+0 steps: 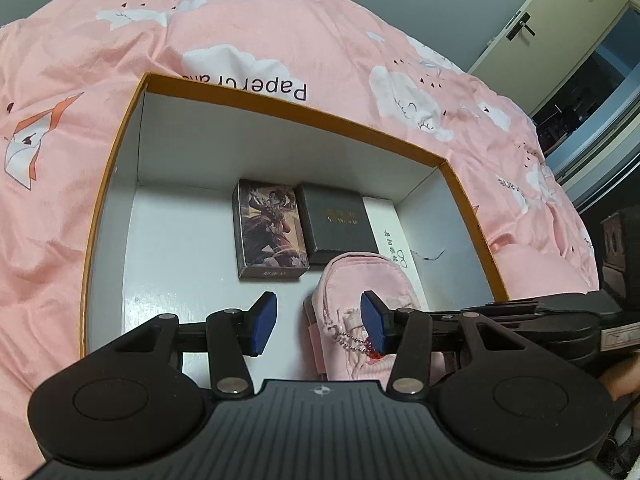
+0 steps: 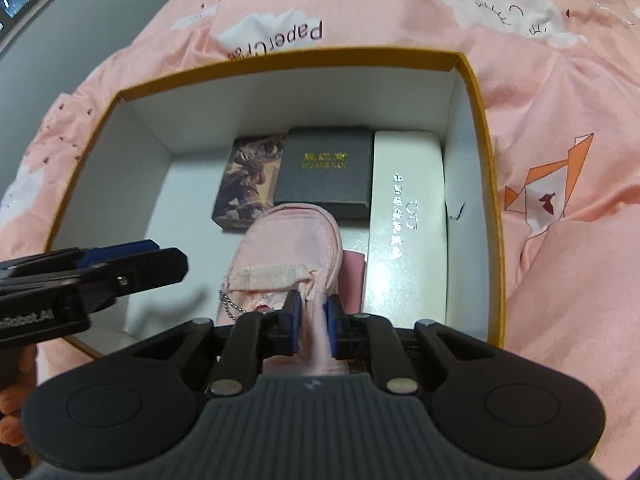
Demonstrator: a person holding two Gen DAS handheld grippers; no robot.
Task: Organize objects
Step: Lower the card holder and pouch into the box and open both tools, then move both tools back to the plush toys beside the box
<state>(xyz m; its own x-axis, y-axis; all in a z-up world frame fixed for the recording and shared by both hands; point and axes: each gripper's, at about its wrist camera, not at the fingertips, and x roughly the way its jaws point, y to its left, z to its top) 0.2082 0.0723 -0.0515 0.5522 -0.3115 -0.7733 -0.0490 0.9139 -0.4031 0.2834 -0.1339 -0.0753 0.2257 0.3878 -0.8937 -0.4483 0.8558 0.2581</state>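
An orange-rimmed cardboard box (image 1: 280, 106) with white inside walls lies on the pink bedspread; it also shows in the right wrist view (image 2: 476, 92). Inside lie an illustrated card box (image 1: 270, 228), a black box with gold lettering (image 1: 340, 222) and a long white case (image 2: 406, 220). My right gripper (image 2: 313, 326) is shut on a small pink pouch (image 2: 292, 240) with a bead chain, held inside the box. My left gripper (image 1: 320, 320) is open and empty just above the box's near edge, the pouch (image 1: 360, 280) beside its right finger.
The pink cloud-print bedspread (image 1: 280, 32) surrounds the box on all sides. A cream door with a dark handle (image 1: 520, 28) and a dark doorway stand at the far right. A dark piece of furniture (image 1: 620, 248) sits at the right edge.
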